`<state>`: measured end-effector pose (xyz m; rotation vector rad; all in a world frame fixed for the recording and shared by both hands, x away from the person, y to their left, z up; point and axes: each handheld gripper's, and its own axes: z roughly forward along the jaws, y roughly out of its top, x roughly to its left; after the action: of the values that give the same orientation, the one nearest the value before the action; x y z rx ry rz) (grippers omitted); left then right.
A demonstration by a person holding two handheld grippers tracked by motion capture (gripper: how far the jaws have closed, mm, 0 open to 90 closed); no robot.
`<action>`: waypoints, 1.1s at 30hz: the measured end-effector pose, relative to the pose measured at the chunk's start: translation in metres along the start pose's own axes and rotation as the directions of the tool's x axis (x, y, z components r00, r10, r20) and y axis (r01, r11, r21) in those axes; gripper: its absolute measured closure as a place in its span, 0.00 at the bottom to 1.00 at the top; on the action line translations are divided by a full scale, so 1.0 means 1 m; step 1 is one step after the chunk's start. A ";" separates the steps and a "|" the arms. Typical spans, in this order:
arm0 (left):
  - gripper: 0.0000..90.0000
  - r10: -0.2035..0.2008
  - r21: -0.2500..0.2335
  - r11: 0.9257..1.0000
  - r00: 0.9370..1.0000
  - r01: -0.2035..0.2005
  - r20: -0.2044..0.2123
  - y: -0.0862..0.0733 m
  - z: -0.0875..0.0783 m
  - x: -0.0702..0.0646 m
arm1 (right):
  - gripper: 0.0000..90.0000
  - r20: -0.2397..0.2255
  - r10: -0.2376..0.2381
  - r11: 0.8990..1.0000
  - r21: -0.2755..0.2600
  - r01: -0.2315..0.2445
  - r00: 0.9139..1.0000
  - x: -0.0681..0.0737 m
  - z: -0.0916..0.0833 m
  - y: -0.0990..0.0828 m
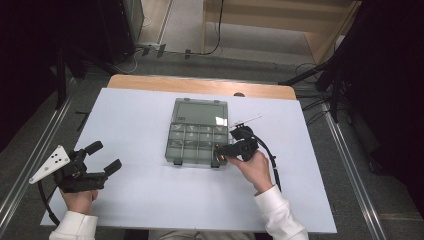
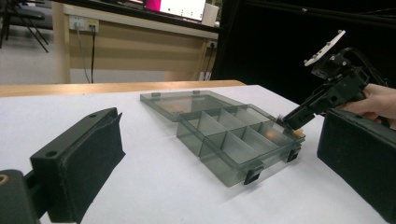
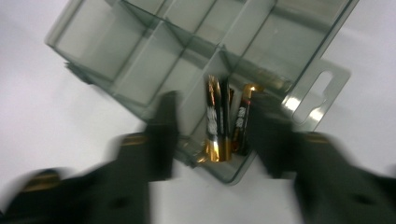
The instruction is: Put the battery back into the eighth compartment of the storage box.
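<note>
A clear grey compartment box [image 1: 192, 161] lies open in the middle of the white table, its lid [image 1: 200, 111] folded back flat on the far side. My right gripper [image 1: 220, 154] is tipped down over the box's near right corner compartment. In the right gripper view, its blurred jaws stand apart on either side of two black-and-gold batteries [image 3: 217, 119] lying in that compartment [image 3: 233, 175]. The pads do not press on them, so the right gripper [image 3: 215, 100] is open. My left gripper [image 1: 106, 156] rests open at the table's left with nothing between its fingers. The left gripper view shows the box [image 2: 219, 163] and the right gripper [image 2: 292, 123].
The box's other compartments [image 3: 140, 60] look empty. White table surface [image 1: 150, 200] spreads around the box, with a wooden edge [image 1: 200, 86] at the far side. Beyond it are floor cables [image 1: 150, 50] and a wooden bench [image 1: 280, 20].
</note>
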<state>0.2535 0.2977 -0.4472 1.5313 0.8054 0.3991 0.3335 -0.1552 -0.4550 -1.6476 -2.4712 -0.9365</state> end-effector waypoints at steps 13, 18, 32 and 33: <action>0.00 0.001 0.001 1.000 1.000 -0.001 0.001 0.000 -0.001 0.000 | 0.00 0.056 -0.127 0.966 -0.219 0.137 0.990 0.010 -0.017 -0.007; 0.00 -0.001 -0.001 1.000 1.000 0.001 0.002 0.000 0.000 0.000 | 0.00 0.061 -0.142 0.922 -0.354 0.155 0.988 0.004 -0.029 -0.018; 0.00 -0.007 -0.007 1.000 1.000 0.007 0.001 0.000 0.000 0.000 | 0.00 0.185 -0.143 0.791 -0.569 0.225 0.972 -0.015 -0.051 -0.053; 0.00 -0.006 -0.008 1.000 1.000 0.006 0.000 0.000 0.000 0.000 | 0.00 0.185 -0.143 0.791 -0.569 0.225 0.972 -0.015 -0.051 -0.053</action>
<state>0.2538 0.2977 -0.4474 1.5211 0.8072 0.3968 0.2803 -0.2060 -0.4430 -1.6565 -2.6303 -1.8349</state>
